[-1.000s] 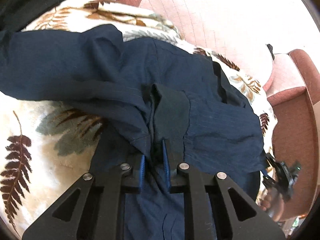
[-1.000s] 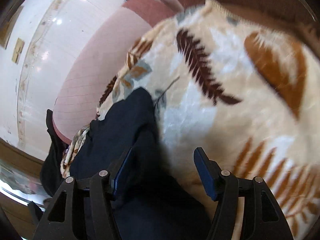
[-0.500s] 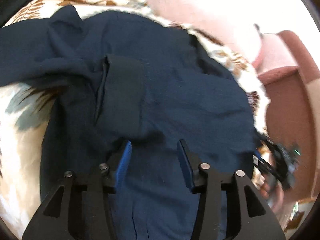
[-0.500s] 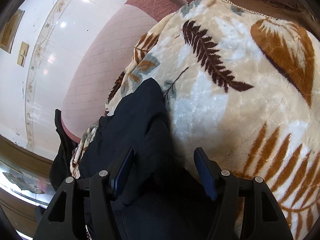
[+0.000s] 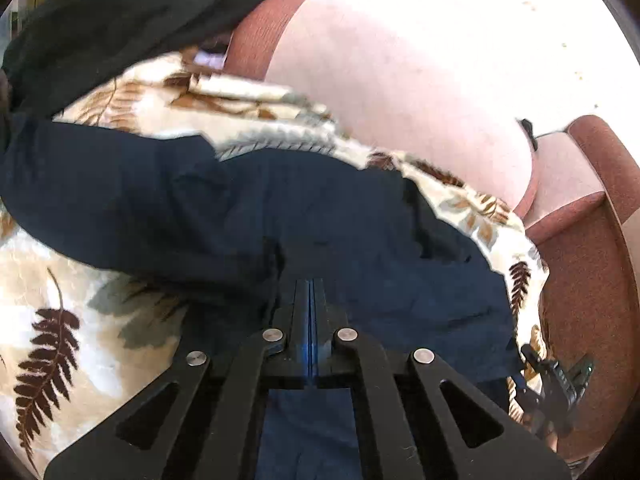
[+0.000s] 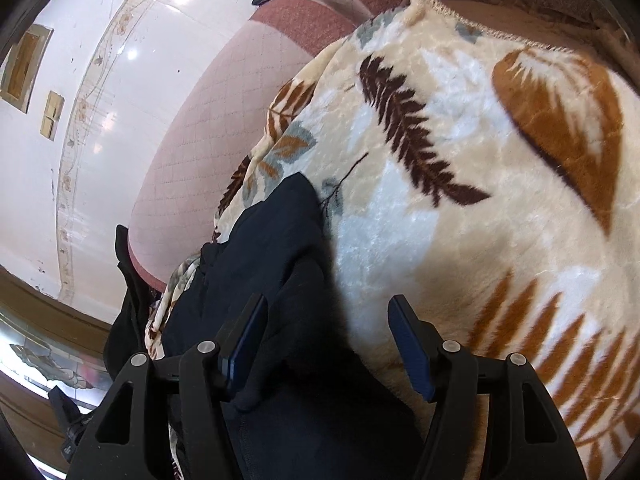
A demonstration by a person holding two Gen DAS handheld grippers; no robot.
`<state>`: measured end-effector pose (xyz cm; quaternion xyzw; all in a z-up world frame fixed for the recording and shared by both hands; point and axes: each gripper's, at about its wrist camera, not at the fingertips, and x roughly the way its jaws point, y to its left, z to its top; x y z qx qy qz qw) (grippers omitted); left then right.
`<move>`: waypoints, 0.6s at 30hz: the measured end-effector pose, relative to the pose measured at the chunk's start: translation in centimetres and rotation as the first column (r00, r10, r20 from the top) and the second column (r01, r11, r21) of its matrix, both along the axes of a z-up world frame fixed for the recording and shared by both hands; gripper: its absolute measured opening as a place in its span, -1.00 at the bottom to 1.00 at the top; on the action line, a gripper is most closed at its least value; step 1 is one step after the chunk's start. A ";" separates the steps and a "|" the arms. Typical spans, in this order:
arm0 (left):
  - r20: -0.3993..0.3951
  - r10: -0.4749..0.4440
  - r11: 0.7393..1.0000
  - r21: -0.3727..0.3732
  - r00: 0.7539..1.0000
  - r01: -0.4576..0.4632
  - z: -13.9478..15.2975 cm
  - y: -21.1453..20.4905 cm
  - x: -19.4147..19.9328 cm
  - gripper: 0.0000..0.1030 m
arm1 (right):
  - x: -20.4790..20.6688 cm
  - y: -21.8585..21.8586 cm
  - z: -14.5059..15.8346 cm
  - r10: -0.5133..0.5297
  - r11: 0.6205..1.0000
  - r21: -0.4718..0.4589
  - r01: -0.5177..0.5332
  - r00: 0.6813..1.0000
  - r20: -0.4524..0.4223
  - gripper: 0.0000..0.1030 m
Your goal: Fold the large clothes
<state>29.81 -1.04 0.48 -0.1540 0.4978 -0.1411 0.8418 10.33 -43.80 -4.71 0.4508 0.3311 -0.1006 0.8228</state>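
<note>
A large dark blue garment (image 5: pixel 360 220) lies rumpled across a cream blanket with a leaf print (image 5: pixel 52 280). In the left wrist view my left gripper (image 5: pixel 310 282) is shut, pads flat together, and a ridge of the cloth gathers up to its tips. In the right wrist view one end of the garment (image 6: pixel 272 248) runs toward the camera over the blanket (image 6: pixel 480 140). My right gripper (image 6: pixel 327 302) stands open above it, the cloth passing under the gap without touching either pad. The right gripper (image 5: pixel 556 380) also shows small at the garment's right edge.
The blanket covers a pink sofa seat (image 5: pixel 400 80) with a reddish armrest (image 5: pixel 592 280). A black cloth (image 5: pixel 120 28) is draped over the sofa's far left end. A tiled white wall (image 6: pixel 80 160) lies beyond the sofa.
The left jaws let go of a thick fold, opened wide low over the garment, then shut again and rose. The right gripper has kept its place, still open.
</note>
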 end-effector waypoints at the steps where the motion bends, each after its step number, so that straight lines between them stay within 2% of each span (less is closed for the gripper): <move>1: -0.035 -0.014 1.000 -0.017 0.999 0.013 -0.7 0.3 0.3 -1.00 | 0.3 0.1 -0.3 -0.004 1.000 0.013 0.004 1.000 -0.003 0.28; 4: -0.106 -0.061 0.997 -0.055 0.992 0.056 -2.4 0.0 0.1 -1.00 | 0.6 0.4 -0.7 -0.019 0.999 0.050 0.018 1.000 0.010 0.28; 7: -0.173 -0.123 0.990 -0.096 0.977 0.108 -3.8 -2.1 -1.4 -1.00 | 0.7 1.1 -0.4 -0.004 0.999 0.033 0.003 1.000 0.014 0.28; 9: -0.205 -0.179 0.977 -0.149 0.962 0.150 -4.6 -3.9 -2.9 -0.84 | 0.7 1.4 -0.1 0.010 1.000 0.008 -0.010 1.000 0.011 0.28; 10: -0.221 -0.193 0.974 -0.158 0.956 0.160 -5.0 -4.7 -3.5 -0.49 | 0.6 1.4 0.0 0.011 1.000 0.005 -0.011 1.000 0.012 0.28; 11: -0.235 -0.200 0.974 -0.157 0.951 0.166 -5.3 -5.3 -3.7 -0.05 | 0.6 1.4 0.1 0.009 1.000 0.006 -0.009 1.000 0.013 0.28; 12: -0.248 -0.194 0.976 -0.142 0.949 0.163 -5.9 -6.1 -3.8 0.08 | 0.5 1.4 0.2 0.008 1.000 0.009 -0.008 1.000 0.015 0.28; 15: -0.290 -0.145 0.986 -0.126 0.946 0.113 -7.8 -7.2 -2.8 0.12 | 0.2 1.2 0.7 0.013 1.000 0.003 -0.013 1.000 0.027 0.28; 17: -0.307 -0.088 0.985 -0.168 0.948 0.037 -8.1 -6.5 -1.8 0.09 | 0.0 0.9 1.0 0.010 1.000 -0.009 -0.010 0.999 0.030 0.28; 18: -0.313 -0.060 0.980 -0.197 0.948 -0.003 -8.1 -6.1 -1.2 0.01 | -0.2 0.8 1.1 0.008 1.000 -0.011 -0.007 0.999 0.033 0.28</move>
